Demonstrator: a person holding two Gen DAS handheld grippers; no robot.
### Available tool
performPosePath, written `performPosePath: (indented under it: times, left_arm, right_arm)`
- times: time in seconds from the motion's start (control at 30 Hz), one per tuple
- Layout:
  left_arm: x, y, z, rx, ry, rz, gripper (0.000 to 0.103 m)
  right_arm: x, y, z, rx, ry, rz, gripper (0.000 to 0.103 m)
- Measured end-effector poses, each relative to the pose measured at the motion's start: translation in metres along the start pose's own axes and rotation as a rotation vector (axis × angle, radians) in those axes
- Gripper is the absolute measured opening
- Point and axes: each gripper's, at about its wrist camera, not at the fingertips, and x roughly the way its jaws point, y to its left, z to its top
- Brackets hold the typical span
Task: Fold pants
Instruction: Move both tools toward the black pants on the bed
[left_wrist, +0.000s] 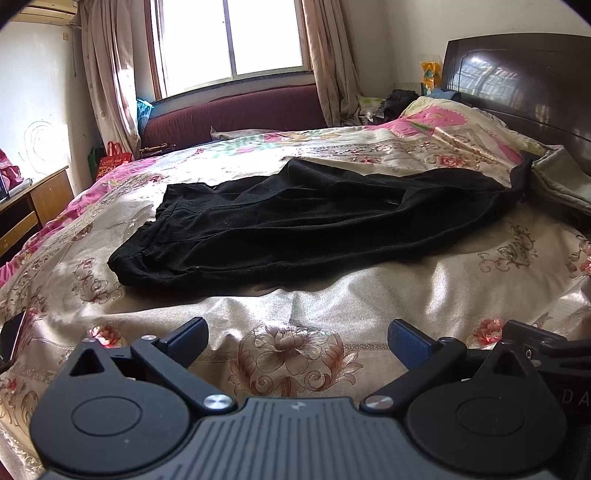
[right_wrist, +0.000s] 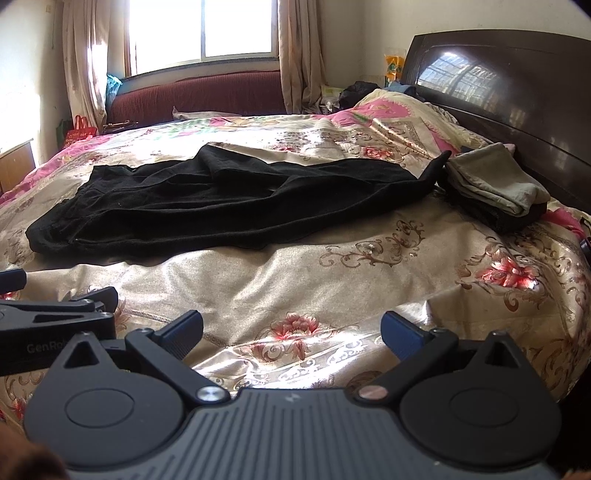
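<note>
Black pants (left_wrist: 303, 221) spread across floral bedspread (left_wrist: 332, 295); folded grey clothes (right_wrist: 495, 184) beside their hem; left gripper (left_wrist: 297, 341) and right gripper (right_wrist: 291, 334) both spread, empty.

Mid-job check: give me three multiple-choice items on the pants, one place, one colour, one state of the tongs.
1. Where do the pants lie?
A. on the floor
B. spread on the floral bedspread
C. over the headboard

2. What colour are the pants?
A. black
B. white
C. red

3. How are the left tongs and right tongs?
A. both open, holding nothing
B. both shut on the pants
C. one gripping a pillow

Answers: 1 B, the pants rest flat mid-bed; 2 A, the fabric is black in both views; 3 A, the pads stand wide apart short of the pants.
</note>
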Motion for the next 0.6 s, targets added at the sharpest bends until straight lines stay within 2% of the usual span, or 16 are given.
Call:
performPosePath:
  times: [0.6]
  left_arm:
    - [0.0064, 0.0058, -0.006, -0.014, 0.028, 0.004, 0.103]
  right_arm:
    - [0.0092, 0.0027, -0.0012, 0.02, 0.022, 0.02, 0.102]
